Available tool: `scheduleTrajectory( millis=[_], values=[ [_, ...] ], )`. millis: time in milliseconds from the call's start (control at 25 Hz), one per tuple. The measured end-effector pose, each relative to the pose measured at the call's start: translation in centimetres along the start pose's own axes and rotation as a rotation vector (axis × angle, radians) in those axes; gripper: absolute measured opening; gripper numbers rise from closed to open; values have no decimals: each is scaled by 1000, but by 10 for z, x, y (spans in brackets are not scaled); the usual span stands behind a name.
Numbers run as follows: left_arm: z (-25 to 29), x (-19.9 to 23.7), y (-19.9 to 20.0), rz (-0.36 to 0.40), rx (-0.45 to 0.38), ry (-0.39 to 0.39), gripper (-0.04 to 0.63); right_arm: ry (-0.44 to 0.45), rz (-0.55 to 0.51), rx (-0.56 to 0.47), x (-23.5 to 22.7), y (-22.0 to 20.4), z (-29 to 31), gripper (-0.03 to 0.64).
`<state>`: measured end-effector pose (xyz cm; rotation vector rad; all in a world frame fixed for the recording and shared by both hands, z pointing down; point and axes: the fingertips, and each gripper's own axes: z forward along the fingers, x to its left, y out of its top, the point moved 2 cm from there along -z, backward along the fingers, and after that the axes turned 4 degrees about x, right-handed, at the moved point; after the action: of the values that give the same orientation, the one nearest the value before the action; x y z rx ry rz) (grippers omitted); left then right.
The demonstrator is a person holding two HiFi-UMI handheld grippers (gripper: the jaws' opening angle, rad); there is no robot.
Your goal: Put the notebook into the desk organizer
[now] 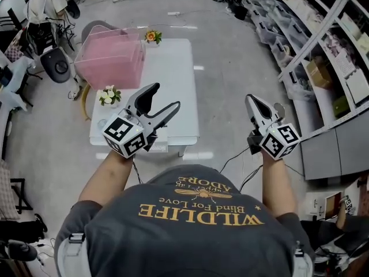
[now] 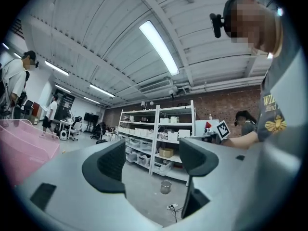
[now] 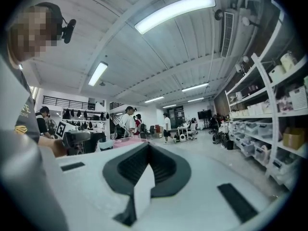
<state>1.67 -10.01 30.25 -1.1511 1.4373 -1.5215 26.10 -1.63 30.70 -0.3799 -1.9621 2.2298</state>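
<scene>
White surface (image 1: 173, 74) lies at frame centre, pink bin (image 1: 109, 56) at its upper-left edge; left claw (image 1: 165, 96) released, right claw (image 1: 249, 100) clenched, empty.

The bin (image 1: 109, 59) is pink, the table (image 1: 173, 85) white, the shirt (image 1: 190, 241) grey with gold lettering.

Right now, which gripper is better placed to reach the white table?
Left, probably. The left gripper has its jaws apart and shows over the near end of the white table; the right gripper is shut, over floor nearer the shelves.
</scene>
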Motion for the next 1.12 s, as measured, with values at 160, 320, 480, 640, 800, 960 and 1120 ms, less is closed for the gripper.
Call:
scheduleTrajectory(
  millis=[160, 320, 480, 640, 800, 960, 1120],
  values=[
    [23, 38, -1, -20, 16, -38, 351, -34, 12, 8, -19, 5, 35, 2],
    [50, 58, -9, -34, 34, -40, 351, -36, 17, 16, -46, 4, 52, 2],
    [86, 63, -15, -34, 53, -18, 351, -15, 38, 16, -87, 1, 62, 2],
    [132, 57, -17, -17, 57, 41, 351, 60, 48, 23, -139, -3, 71, 2],
    [171, 40, -22, -41, 48, 124, 351, 153, 54, 42, -189, -7, 81, 2],
    [193, 30, -24, -50, 66, 178, 351, 224, 60, 46, -216, -5, 96, 2],
    [181, 36, -30, -48, 83, 211, 350, 277, 60, 69, -205, -14, 120, 2]
  ],
)
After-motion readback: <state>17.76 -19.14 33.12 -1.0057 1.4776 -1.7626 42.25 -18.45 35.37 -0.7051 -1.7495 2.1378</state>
